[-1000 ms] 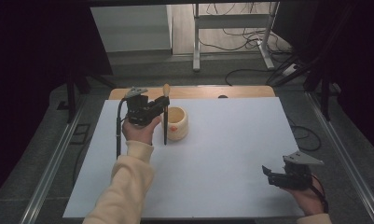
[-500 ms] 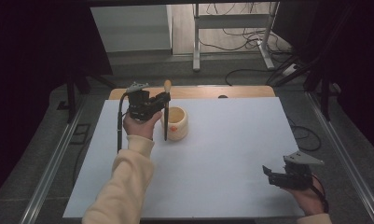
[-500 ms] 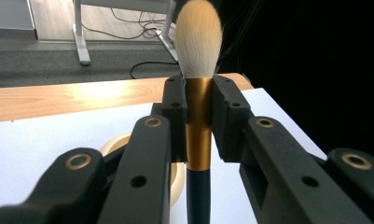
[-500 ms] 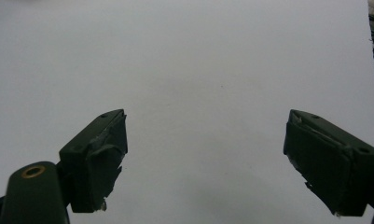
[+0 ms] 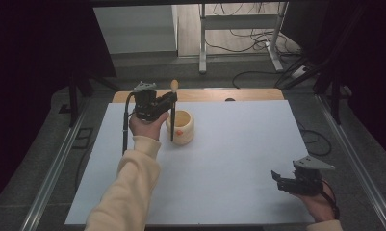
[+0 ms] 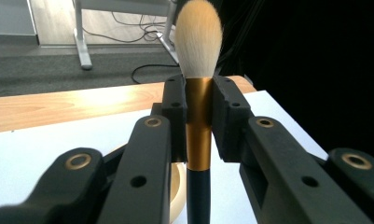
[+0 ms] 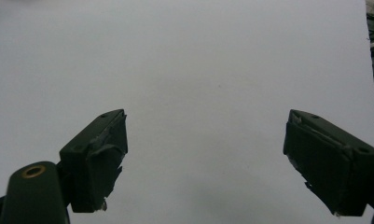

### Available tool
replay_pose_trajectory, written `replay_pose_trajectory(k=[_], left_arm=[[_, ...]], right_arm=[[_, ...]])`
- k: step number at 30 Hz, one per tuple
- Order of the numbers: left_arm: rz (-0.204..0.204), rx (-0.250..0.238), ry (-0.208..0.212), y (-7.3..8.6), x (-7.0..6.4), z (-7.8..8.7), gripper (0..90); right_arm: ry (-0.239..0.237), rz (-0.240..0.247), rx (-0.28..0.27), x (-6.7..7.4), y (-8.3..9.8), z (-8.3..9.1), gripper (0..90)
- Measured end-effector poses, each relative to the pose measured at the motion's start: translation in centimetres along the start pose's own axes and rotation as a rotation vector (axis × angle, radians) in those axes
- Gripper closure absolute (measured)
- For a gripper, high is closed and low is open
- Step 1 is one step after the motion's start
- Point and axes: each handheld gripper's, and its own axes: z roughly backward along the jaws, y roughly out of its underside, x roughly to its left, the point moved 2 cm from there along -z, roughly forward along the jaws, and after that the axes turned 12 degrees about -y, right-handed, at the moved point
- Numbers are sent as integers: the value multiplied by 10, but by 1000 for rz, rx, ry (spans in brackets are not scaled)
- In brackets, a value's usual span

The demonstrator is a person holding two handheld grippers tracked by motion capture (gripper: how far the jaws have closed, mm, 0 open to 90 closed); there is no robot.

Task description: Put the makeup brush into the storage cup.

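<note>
My left gripper [image 5: 170, 100] is shut on a makeup brush [image 5: 173, 118] and holds it upright, pale bristles on top, dark handle hanging down. In the left gripper view the left gripper [image 6: 198, 95] has its pads pressed on the gold ferrule of the brush [image 6: 198, 42]. A cream cup [image 5: 183, 129] stands on the white sheet just right of that hand, and the handle crosses its left side; whether they touch I cannot tell. The cup [image 6: 177, 186] rim shows under the jaws. My right gripper [image 5: 280, 178] rests low at the front right, open, and the right gripper [image 7: 203, 163] has nothing between its jaws.
The white sheet [image 5: 238, 144] covers a wooden table whose bare strip [image 5: 248, 95] runs along the far edge. Metal rails [image 5: 51, 168] flank the table on both sides. Beyond it are a white frame's legs [image 5: 202, 43] and cables on the floor.
My left gripper has drifted slightly up and away with the brush still clamped. The right gripper has stayed where it was.
</note>
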Motion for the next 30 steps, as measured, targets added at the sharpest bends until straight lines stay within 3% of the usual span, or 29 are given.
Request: replay_pose_trajectory(k=[30], left_arm=[[-4,-12,-1,-11,4,-27,774]], right_arm=[[-5,12,16,0,1,-3,139]])
